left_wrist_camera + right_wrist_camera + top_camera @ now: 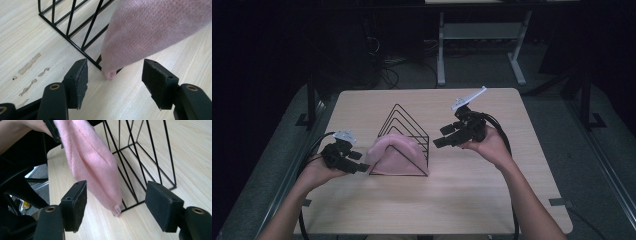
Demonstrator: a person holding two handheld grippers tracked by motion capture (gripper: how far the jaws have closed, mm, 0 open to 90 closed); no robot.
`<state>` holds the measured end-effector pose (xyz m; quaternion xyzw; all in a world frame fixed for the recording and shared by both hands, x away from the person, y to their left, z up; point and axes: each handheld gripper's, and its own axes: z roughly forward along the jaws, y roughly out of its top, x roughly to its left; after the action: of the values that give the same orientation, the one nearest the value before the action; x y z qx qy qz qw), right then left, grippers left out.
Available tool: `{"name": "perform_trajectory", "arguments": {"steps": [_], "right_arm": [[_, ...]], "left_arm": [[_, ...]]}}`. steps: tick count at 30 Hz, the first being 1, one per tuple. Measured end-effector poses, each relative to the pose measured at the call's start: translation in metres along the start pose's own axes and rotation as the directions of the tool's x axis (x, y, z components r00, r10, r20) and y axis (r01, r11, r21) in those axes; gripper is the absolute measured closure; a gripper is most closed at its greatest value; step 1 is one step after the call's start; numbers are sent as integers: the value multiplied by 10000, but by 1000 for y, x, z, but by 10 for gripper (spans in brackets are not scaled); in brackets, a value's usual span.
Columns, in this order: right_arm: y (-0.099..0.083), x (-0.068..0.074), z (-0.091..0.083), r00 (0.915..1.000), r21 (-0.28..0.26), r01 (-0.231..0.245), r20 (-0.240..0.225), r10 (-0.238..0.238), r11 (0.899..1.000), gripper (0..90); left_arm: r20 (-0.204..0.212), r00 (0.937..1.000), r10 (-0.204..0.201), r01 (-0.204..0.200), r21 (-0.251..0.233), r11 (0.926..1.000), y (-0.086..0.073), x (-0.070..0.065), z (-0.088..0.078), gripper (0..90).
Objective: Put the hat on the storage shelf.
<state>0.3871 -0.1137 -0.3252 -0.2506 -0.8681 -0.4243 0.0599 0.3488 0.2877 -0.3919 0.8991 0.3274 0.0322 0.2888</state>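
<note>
Draped over the near end of a black wire rack (404,135), a pink knit hat (392,156) lies around the middle of the light wooden table (462,195), slightly toward its left edge. Its lower part rests on the table on the left side of the rack. The left tool (360,162) sits low by the hat's left side, jaws spread wide with nothing between them; in the left gripper view the hat's (155,30) rounded corner hangs down to the table just ahead of the open pads (81,80), beside the rack's (72,37) base wire. The right tool (442,137) is held above the table to the right of the rack, toward the right edge, jaws also apart and empty; in the right gripper view the hat (92,162) slopes down the rack's (147,157) wires, a small white tag (117,209) at its lowest corner.
</note>
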Motion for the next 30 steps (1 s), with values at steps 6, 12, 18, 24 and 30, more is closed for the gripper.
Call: {"name": "perform_trajectory", "arguments": {"steps": [6,12,18,24,30], "right_arm": [[-12,-5,-6,9994,57,-243,230,241,9997,319],[-26,-10,-12,9977,108,-496,469,490,9987,312],[-43,-16,-19,9943,133,-825,695,814,9965,303],[-61,-20,-26,9892,129,-1136,948,1119,9934,287],[-80,-23,-34,9822,150,-1499,1170,1471,9886,280]], "left_arm": [[-18,10000,-81,81,-109,9999,-2,-1,0,350],[-12,10000,17,-17,-128,9999,-1,-3,1,327],[-45,9999,91,-91,-142,9999,-2,-4,-1,309],[-102,9999,7,-8,-123,9999,-5,-6,0,286],[-106,9999,-67,64,-246,9997,-8,-8,0,281]]}}
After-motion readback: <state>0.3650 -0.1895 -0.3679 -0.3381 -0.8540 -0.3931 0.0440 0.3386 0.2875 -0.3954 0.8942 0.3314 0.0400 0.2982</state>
